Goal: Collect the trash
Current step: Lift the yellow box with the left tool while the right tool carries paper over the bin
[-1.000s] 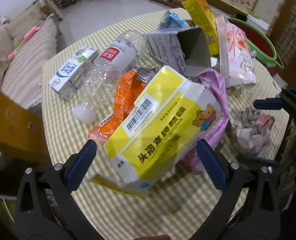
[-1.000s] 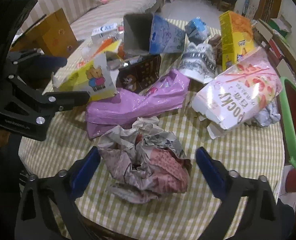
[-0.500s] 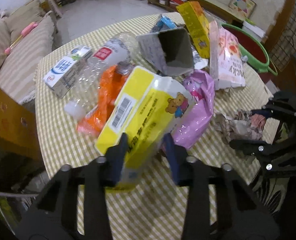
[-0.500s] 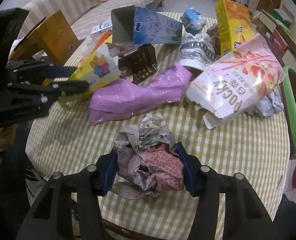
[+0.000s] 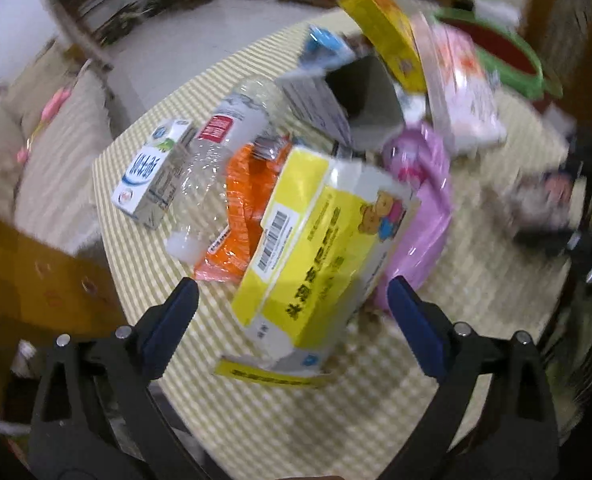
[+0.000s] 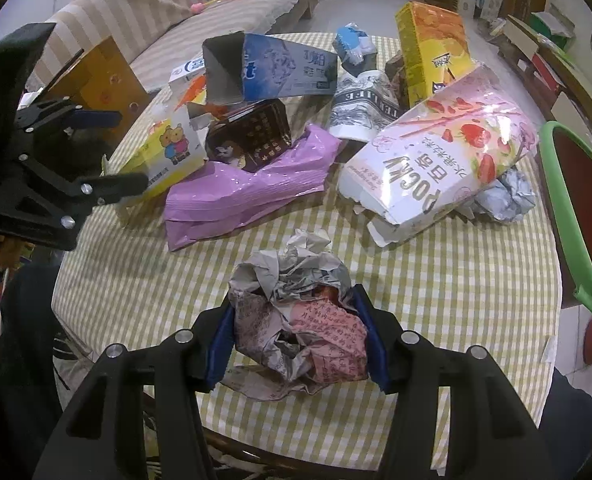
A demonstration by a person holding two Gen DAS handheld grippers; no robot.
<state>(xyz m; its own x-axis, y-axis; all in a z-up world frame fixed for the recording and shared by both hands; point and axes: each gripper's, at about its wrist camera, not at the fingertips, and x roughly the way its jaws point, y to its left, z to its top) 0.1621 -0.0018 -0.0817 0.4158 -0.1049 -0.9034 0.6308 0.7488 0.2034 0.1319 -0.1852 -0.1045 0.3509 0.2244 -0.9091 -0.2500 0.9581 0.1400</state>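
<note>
A yellow medicine box [image 5: 319, 248] with a bear picture lies on the checked round table [image 5: 435, 368], its end between my left gripper's [image 5: 292, 308] open jaws; neither pad touches it. The left view is blurred. In the right wrist view the same box [image 6: 168, 156] sits by the left gripper [image 6: 108, 152]. My right gripper [image 6: 296, 340] is shut on a crumpled paper ball [image 6: 296, 320] at the table's near edge.
Trash is piled across the table: a purple bag [image 6: 248, 188], Pocky bag [image 6: 443, 160], blue carton [image 6: 264, 68], yellow box [image 6: 431, 48], clear bottle [image 5: 216, 152], milk carton [image 5: 152, 172], orange wrapper [image 5: 244, 200]. A green-rimmed red basin [image 6: 575, 216] stands right; a sofa [image 6: 156, 20] lies behind.
My left gripper, shut on the yellow box half a second ago, has opened wide and the box rests on the table. My right gripper stays shut on the paper ball.
</note>
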